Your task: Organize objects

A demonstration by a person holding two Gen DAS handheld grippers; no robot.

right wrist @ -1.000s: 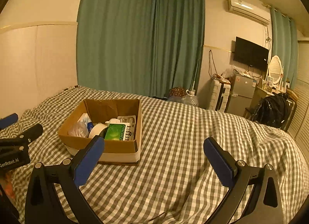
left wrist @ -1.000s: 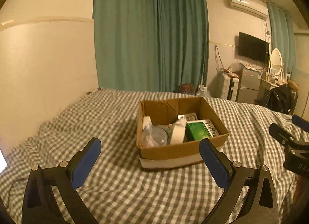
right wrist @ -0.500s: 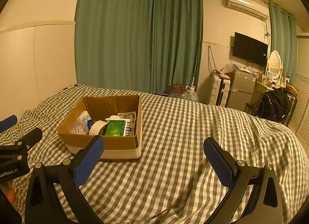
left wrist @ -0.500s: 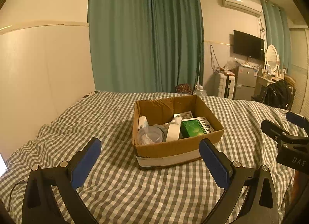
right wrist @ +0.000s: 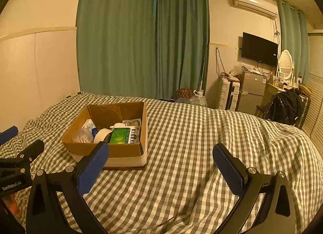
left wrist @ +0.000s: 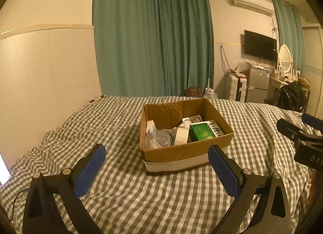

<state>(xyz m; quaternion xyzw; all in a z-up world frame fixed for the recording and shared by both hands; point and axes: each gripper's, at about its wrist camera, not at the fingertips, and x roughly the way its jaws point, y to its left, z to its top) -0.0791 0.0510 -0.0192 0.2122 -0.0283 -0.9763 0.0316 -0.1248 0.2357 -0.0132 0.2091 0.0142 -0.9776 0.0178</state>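
Left tongs are spread wide and hold nothing, poised above the checked bedcover; their blue pads sit near the front of the cardboard box without touching it. The box rests on the bed, left of centre in the right wrist view and centre in the left, open at the top, with a pale tape band along its lower front. Inside, from left: a small white carton against the left wall, a clear plastic tub at the front left corner, a roll of white tape standing on edge in the middle, a green packet lying flat at the right, and a silvery pack behind it. The box's near wall hides the lower parts of all contents; printing on the green packet is not legible. Right tongs are likewise spread wide and empty, over bare bedcover to the right of the box. Each tool is seen only partly in the other's view, cut by the frame edge. Beyond the bed: green curtains, a water jug on the floor, a white suitcase, a small fridge, a wall television, an air conditioner, an oval mirror, and a dark bag on a chair. Items on top of the fridge are too small to identify.
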